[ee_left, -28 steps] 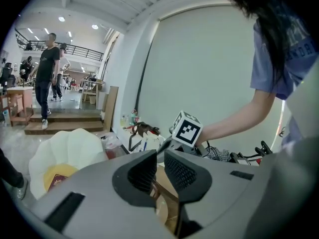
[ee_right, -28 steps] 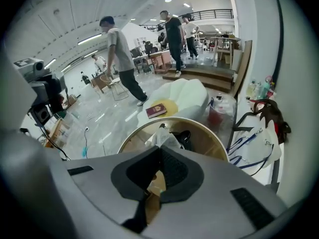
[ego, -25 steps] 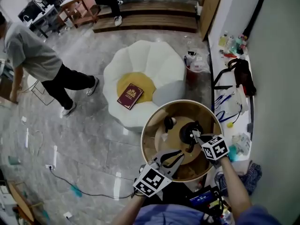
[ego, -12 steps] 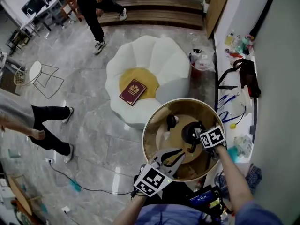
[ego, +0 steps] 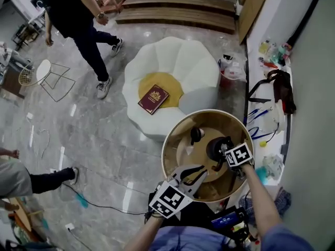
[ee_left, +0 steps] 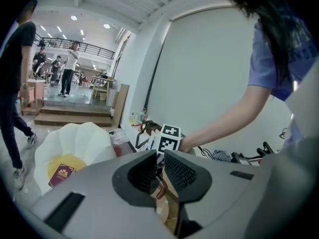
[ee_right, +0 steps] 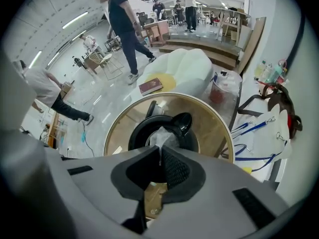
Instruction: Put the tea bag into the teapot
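- Your right gripper (ee_right: 159, 152) is closed on the top of the tea bag (ee_right: 162, 137), which hangs over the mouth of the teapot (ee_right: 134, 133).
- If you release it off centre, it can catch the rim and fall on the table (ee_right: 214, 128).
- Your left gripper (ee_left: 160, 157) is narrow and empty, so nothing steadies the pot.

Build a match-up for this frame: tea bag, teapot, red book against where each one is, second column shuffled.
Things:
1. tea bag
2. teapot
3. red book

Places:
A. lying on the yellow centre of the white flower-shaped seat
B. pinched in the shut jaws of the right gripper, at the pot's open top
C. standing on the round wooden table

Pairs: 1-B, 2-C, 3-A.
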Motion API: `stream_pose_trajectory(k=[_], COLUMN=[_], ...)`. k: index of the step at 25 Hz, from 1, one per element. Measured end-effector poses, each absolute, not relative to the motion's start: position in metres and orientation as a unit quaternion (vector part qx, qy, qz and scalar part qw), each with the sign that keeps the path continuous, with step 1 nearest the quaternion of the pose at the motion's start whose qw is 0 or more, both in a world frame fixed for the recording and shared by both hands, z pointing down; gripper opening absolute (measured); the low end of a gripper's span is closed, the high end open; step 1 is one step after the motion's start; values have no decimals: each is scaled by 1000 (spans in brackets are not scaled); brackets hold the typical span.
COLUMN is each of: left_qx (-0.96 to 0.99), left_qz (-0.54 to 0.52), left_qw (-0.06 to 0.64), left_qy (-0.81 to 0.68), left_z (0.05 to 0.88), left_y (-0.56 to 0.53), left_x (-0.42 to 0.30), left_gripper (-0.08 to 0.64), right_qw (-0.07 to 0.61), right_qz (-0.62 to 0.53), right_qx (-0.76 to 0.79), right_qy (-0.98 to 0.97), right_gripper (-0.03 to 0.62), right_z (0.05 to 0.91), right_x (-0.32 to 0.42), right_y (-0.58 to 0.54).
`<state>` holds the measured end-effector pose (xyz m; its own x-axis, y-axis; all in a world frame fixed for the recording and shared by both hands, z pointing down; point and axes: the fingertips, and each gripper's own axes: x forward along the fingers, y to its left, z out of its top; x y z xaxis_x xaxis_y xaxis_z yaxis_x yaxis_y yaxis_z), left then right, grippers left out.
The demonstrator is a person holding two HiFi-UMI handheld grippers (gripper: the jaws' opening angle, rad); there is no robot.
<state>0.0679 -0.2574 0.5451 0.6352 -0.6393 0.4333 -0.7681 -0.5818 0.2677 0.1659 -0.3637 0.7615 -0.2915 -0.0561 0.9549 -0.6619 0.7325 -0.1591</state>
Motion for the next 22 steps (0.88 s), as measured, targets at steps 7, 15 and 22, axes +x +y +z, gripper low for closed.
stream_pose_trajectory(k=[7,15,22], left_qx=[871,867,863], left_qz=[144,143,145], left_qw=[227,236,242], left_qy=[-410,-416,-419], left_z=[549,552,557], left_y=[-251,-246,-241], left_x=[56,46,38], left_gripper=[41,41,41], right_qw=[531,503,537], right_qz=[283,263,258], right_qx=[228,280,275], right_qy=[-766,-774,-755], right_gripper=[118,37,31], right_z=[757,746,759], right_x=[161,163,160], right_y=[-359,-370,-372])
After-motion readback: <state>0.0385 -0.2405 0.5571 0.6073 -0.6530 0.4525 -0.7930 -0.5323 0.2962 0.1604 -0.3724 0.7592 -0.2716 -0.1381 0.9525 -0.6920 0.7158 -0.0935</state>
